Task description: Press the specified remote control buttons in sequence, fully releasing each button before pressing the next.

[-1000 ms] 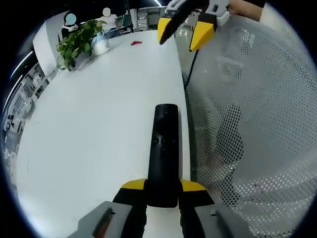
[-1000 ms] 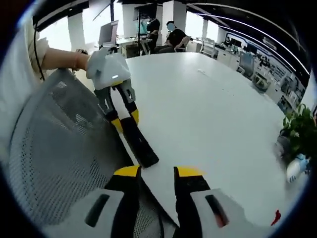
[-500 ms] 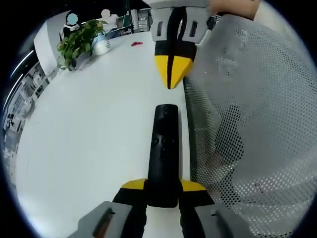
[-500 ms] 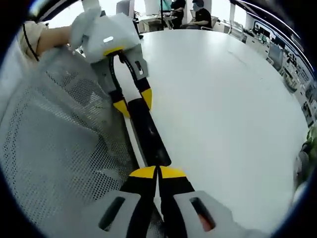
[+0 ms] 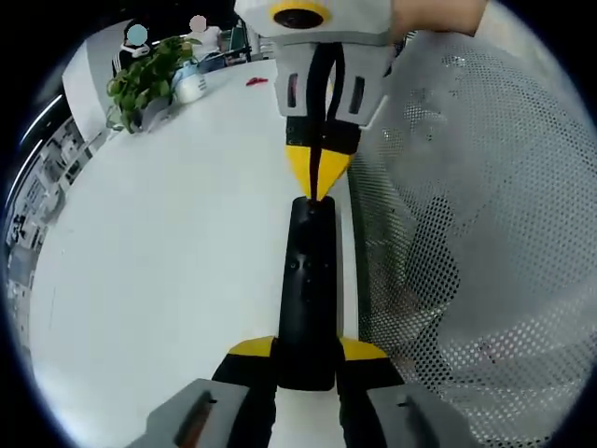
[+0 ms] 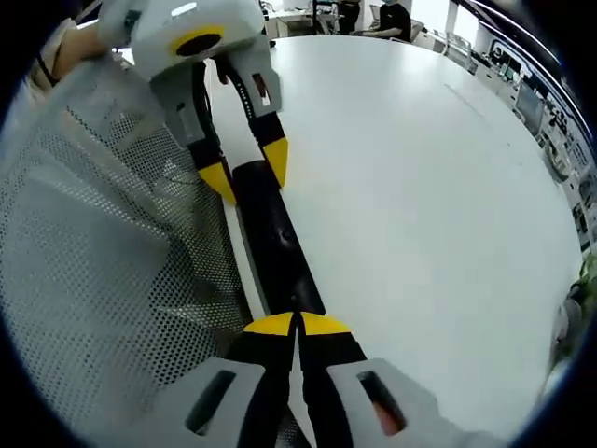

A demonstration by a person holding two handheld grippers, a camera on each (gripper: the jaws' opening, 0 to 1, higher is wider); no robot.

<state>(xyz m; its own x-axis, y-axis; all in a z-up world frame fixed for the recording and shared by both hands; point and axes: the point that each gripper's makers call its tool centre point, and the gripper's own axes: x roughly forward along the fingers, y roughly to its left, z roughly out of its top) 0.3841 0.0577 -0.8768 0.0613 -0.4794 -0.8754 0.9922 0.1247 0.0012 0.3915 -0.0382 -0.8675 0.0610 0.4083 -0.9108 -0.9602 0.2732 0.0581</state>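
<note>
The remote (image 5: 312, 289) lies along the surface (image 5: 177, 243) edge, just beside a mesh chair back (image 5: 466, 233). The left tool (image 5: 306, 353) grips its near end; the right tool (image 5: 318, 182) meets its far end.

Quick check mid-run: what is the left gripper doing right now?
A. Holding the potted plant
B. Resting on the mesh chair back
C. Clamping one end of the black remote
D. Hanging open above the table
C: in the left gripper view the left gripper's yellow-tipped jaws sit on either side of the near end of the black remote.
</note>
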